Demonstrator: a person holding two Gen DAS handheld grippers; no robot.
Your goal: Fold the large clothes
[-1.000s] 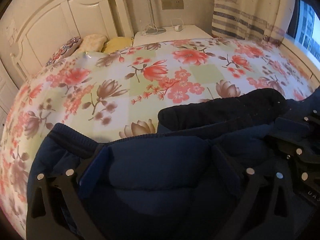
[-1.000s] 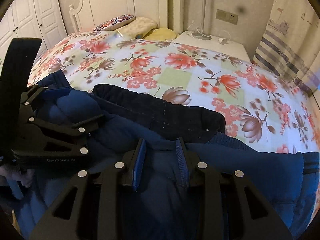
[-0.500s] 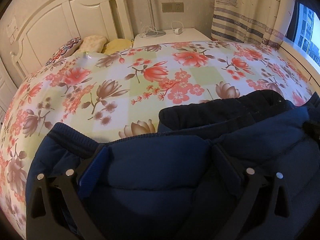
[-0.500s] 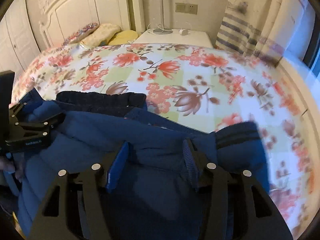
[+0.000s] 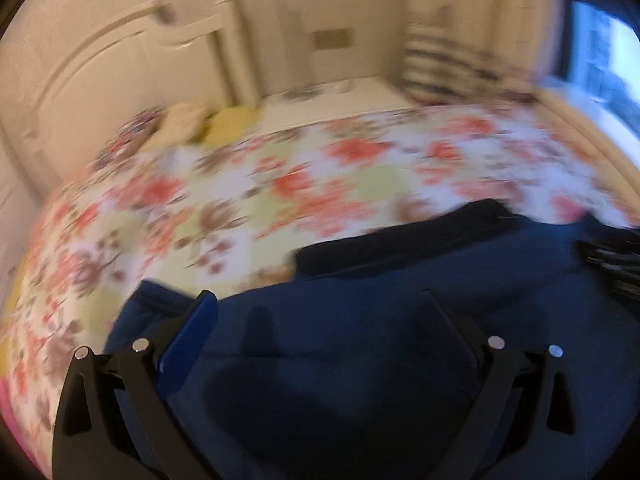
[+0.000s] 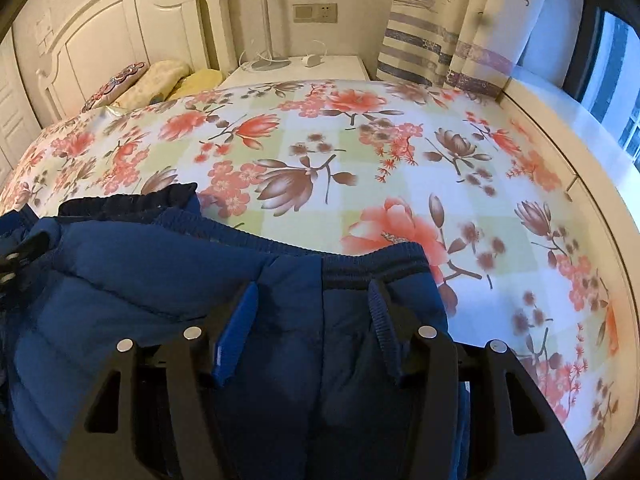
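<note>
A bedroom, dim and warm-lit: a wide bed under a floral bedspread (image 6: 360, 152) fills most of both views, orange and brown blossoms on pale green and white squares. At the upper left of the right wrist view stands a white headboard (image 6: 120, 28), and below it three pillows (image 6: 160, 80) lie in a row, one embroidered, one cream, one yellow. One white nightstand (image 6: 304, 68) sits at top centre with a lamp base and a cable on it, a wall socket (image 6: 316, 12) above. A striped curtain (image 6: 448, 40) hangs at upper right, a window (image 6: 616, 92) at the far right edge.

There is one big navy padded garment (image 6: 160, 280) across the lower half of the frame, its ribbed hem (image 6: 372, 260) lying on the bedspread, a darker lining or collar showing at middle left. The right gripper (image 6: 312, 320) has its two fingers spread, with the garment's fabric bulging up between and over them; the blue pads (image 6: 236, 332) do not pinch it, as far as I can see.

The left wrist view is heavily blurred. The same garment (image 5: 360, 340) covers its lower half. The left gripper (image 5: 316, 332) has its fingers wide apart, cloth lying between them. At the right edge a black shape, probably the other gripper, is too smeared to read. Nothing else lies on the bedspread (image 5: 280, 184).
</note>
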